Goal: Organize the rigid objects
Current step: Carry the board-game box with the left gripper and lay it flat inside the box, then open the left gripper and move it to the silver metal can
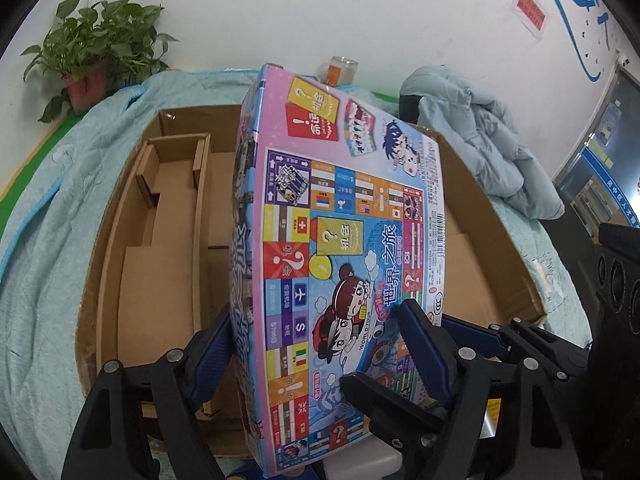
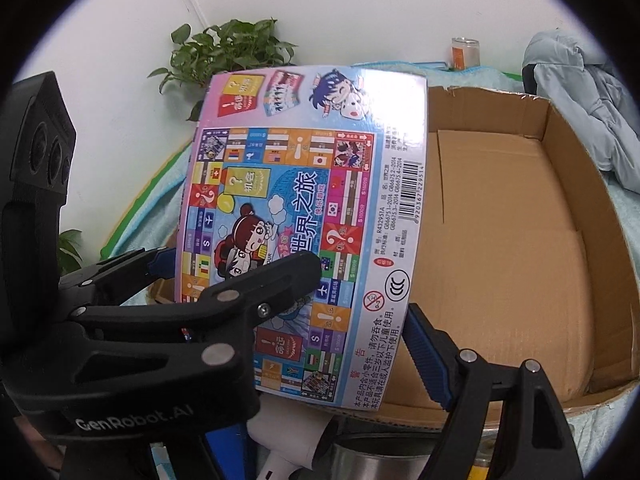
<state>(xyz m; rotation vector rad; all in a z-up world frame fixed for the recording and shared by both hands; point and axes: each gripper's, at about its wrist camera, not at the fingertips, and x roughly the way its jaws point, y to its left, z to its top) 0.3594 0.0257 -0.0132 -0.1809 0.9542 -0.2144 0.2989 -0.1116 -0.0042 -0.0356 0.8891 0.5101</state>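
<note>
A colourful board game box (image 1: 344,240) stands tilted on its edge over a large open cardboard box (image 1: 180,120). My left gripper (image 1: 316,316) is shut on the game box, one blue pad at its left side and one on its printed back. In the right wrist view the game box (image 2: 304,200) fills the left half. The left gripper (image 2: 236,262) clamps it there, one black finger lying over the print. My right gripper (image 2: 318,312) holds the lower right part of the game box. Its right pad (image 2: 420,348) rests against that edge and its left finger is hidden.
The cardboard box (image 2: 560,128) has a bare floor on the right and a cardboard divider insert (image 1: 176,200) on the left. It lies on a light blue blanket (image 1: 48,240). A potted plant (image 1: 92,40), a jar (image 1: 342,70) and a pale jacket (image 1: 480,132) stand behind.
</note>
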